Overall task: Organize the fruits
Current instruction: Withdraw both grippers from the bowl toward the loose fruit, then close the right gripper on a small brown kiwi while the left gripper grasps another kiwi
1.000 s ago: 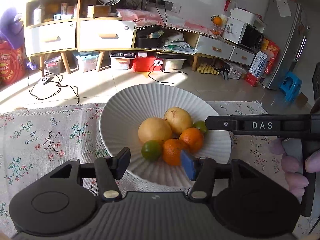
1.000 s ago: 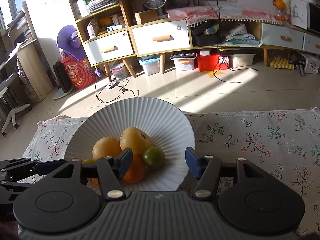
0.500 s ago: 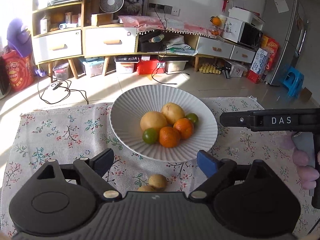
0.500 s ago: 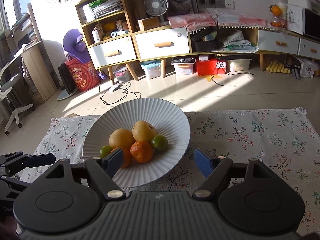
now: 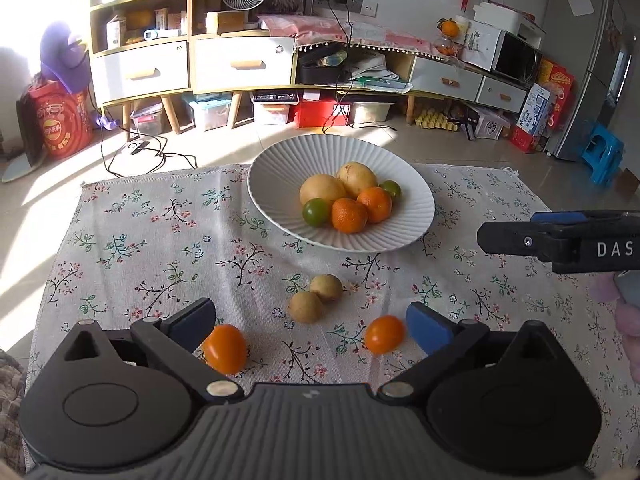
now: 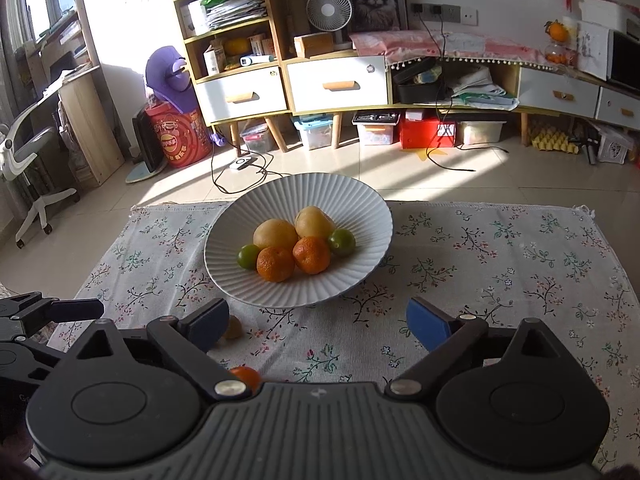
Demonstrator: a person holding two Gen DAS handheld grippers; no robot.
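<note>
Left wrist: ribbed white bowl (image 5: 416, 204), smooth oval, perhaps kumquats (image 5: 385, 334)

Both tongs gape wide and empty: left tongs (image 5: 310, 322) level and low, right tongs (image 6: 318, 320) alongside, pointing the same way.
</note>
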